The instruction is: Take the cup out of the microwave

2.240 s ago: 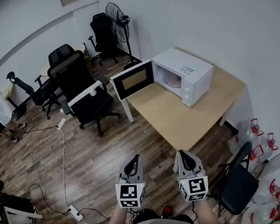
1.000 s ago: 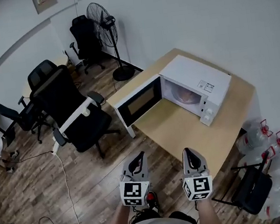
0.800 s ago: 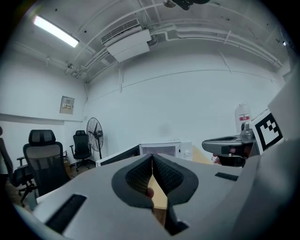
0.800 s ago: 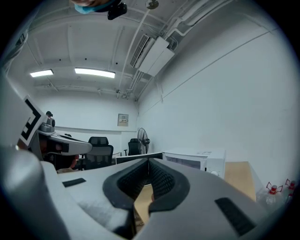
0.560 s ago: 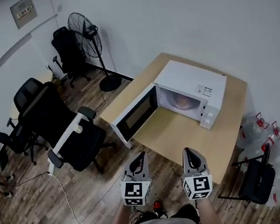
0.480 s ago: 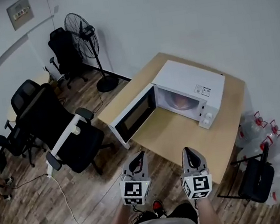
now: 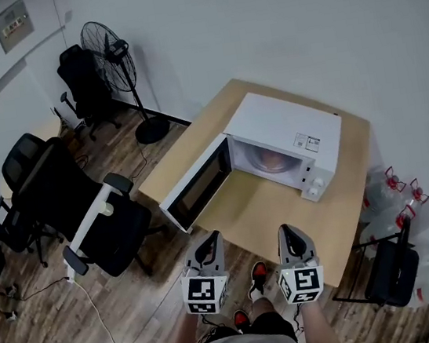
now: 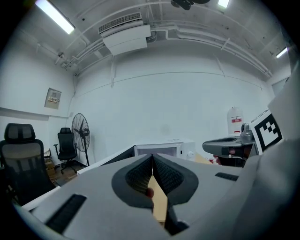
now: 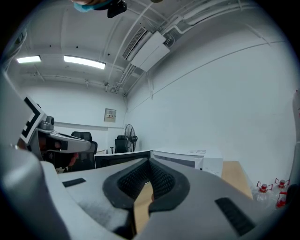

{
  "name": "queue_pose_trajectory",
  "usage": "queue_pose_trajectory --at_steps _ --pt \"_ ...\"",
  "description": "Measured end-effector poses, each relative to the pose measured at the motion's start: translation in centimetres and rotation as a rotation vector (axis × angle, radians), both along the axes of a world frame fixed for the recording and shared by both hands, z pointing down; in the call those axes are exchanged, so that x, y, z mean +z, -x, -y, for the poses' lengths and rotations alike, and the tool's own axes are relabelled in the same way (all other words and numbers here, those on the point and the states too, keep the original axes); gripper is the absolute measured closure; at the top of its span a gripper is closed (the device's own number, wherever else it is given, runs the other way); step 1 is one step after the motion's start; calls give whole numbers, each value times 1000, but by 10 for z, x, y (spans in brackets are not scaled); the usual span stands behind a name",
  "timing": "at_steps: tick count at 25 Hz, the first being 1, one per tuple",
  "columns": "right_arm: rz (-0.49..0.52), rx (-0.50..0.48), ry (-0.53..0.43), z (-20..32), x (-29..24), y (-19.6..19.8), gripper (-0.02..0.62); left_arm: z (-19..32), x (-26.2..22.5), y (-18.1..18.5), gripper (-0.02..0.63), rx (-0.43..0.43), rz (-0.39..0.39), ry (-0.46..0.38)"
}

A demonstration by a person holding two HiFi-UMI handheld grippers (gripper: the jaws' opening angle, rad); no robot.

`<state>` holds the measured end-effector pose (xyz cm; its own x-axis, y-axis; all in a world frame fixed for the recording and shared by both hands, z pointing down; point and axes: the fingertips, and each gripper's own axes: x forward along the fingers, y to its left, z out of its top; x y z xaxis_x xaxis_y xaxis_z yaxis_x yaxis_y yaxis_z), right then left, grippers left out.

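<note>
A white microwave [image 7: 289, 136] stands on a wooden table [image 7: 284, 212], and its door [image 7: 194, 193] swings wide open to the left. Inside the lit cavity sits a pinkish round thing [image 7: 273, 161], too small to make out as a cup. My left gripper [image 7: 208, 244] and right gripper [image 7: 286, 233] are held side by side over the floor, short of the table's near edge, both pointing at the microwave. Each is shut with nothing in it. In the left gripper view the shut jaws [image 8: 152, 158] line up with the microwave [image 8: 164, 150]. The right gripper view shows the shut jaws [image 9: 149, 162] below the microwave [image 9: 187, 159].
A black office chair [image 7: 94, 215] stands left of the table, with more chairs and a standing fan [image 7: 111, 54] along the far wall. A black chair [image 7: 390, 269] and several water bottles [image 7: 395, 185] crowd the table's right side. A cable [image 7: 100, 317] lies on the wooden floor.
The view has closed in on the table, so the microwave sits nearer and more central. Both grippers have moved forward together and stayed shut.
</note>
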<state>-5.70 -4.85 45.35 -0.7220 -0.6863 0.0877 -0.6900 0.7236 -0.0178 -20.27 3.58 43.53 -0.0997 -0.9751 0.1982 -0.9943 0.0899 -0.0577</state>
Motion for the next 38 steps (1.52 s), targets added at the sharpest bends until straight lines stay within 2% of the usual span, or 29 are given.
queue_pose_trajectory --at_steps 9,21,31,32,34,38 --pt "3 16 23 82 15 30 577 75 17 29 583 9 16 35" --pt "-48 40 108 187 68 65 577 179 59 58 583 37 -50 108" --pt "-79 43 132 243 114 88 575 233 101 68 583 50 -92 165" --pt "-78 47 130 249 116 89 568 237 104 68 583 50 -94 171" --pt "-73 54 139 261 123 94 473 243 110 69 583 50 -99 185" --pt "-62 66 185 281 140 103 385 256 118 72 583 51 -105 198"
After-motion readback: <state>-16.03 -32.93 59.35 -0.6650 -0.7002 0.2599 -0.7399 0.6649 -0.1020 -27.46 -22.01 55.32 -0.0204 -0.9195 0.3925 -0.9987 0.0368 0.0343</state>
